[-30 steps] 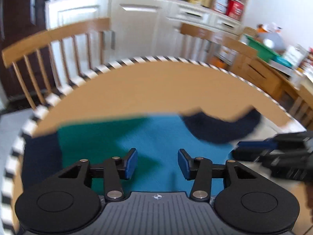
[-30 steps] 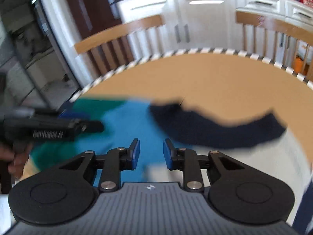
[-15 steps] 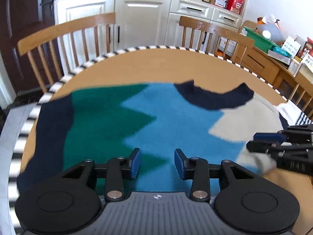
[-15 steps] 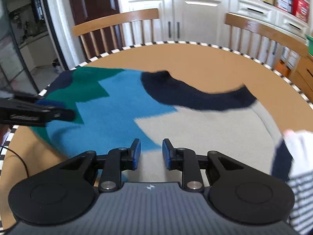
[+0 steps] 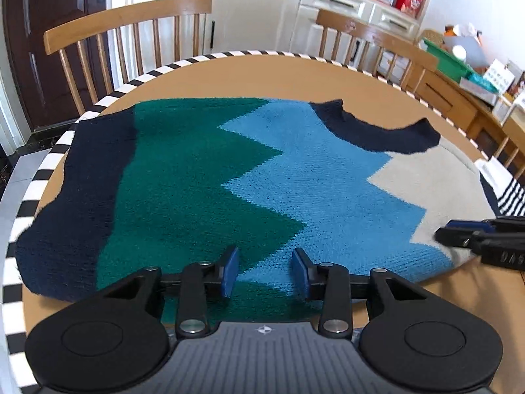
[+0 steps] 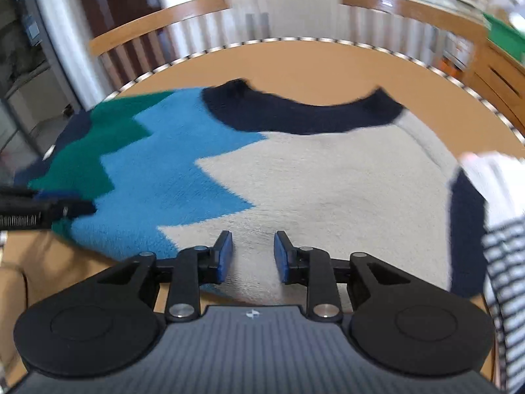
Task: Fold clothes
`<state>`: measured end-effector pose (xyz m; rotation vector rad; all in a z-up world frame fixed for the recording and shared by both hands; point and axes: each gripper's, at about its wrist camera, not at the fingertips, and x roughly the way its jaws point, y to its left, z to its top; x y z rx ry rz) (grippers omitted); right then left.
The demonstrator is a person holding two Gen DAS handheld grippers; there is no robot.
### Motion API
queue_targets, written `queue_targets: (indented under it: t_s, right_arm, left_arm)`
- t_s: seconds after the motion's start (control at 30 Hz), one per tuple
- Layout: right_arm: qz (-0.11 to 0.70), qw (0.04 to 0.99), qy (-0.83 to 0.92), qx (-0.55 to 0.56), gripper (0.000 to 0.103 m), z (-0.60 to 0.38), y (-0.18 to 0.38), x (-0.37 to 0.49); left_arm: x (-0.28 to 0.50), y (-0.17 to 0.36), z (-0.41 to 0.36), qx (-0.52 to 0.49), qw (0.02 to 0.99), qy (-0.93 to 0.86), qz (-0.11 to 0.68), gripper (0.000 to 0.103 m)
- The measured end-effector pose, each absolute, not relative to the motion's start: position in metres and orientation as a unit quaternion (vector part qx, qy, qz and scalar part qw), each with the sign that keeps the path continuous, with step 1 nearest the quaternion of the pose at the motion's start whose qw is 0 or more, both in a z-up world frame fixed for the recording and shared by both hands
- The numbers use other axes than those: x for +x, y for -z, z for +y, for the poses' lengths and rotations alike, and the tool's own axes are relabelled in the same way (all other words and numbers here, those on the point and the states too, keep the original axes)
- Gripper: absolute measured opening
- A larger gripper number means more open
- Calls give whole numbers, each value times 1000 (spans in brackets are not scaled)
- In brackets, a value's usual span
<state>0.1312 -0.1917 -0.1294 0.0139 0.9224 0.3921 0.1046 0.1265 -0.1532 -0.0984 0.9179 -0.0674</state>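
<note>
A knitted sweater with navy, green, blue and cream zigzag bands lies spread flat on the round wooden table. Its navy collar points to the far side. My left gripper hovers open over the near hem, at the green and blue part, with nothing between its pads. My right gripper is over the cream part of the sweater near the hem. Its jaws are opening slightly and are empty. Each gripper shows in the other view: the right gripper and the left gripper.
The table has a black-and-white striped rim. A striped garment and a white cloth lie at the sweater's right end. Two wooden chairs stand behind the table. A sideboard with a green box is at the right.
The sweater, blurred and moving a second ago, now lies flat and spread out. Both grippers drew back toward its near hem. The left jaws narrowed a little.
</note>
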Motion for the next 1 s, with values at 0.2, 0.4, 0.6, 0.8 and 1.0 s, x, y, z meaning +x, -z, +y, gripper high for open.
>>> queue_targets:
  t_s: [0.2,0.4,0.6,0.8,1.0]
  right_arm:
    - [486,854,-125,138,34,-236,119,124]
    - [514,826,-35,229,47,-276,129,126]
    - [517,795,3,317,25,-291,145,134]
    - [520,806,11,283,8,-279,143,162]
    - [525,828,2,198,7,-263,135,223]
  left_arm:
    - [102,139,126,48,896,62,438,53]
    - [110,141,144,100,890,41,442,54]
    - [115,150,165,45,878,23,476,48]
    - [109,145,157,33,855,63,513,38]
    - [99,141,140,-13,821,115,558,38]
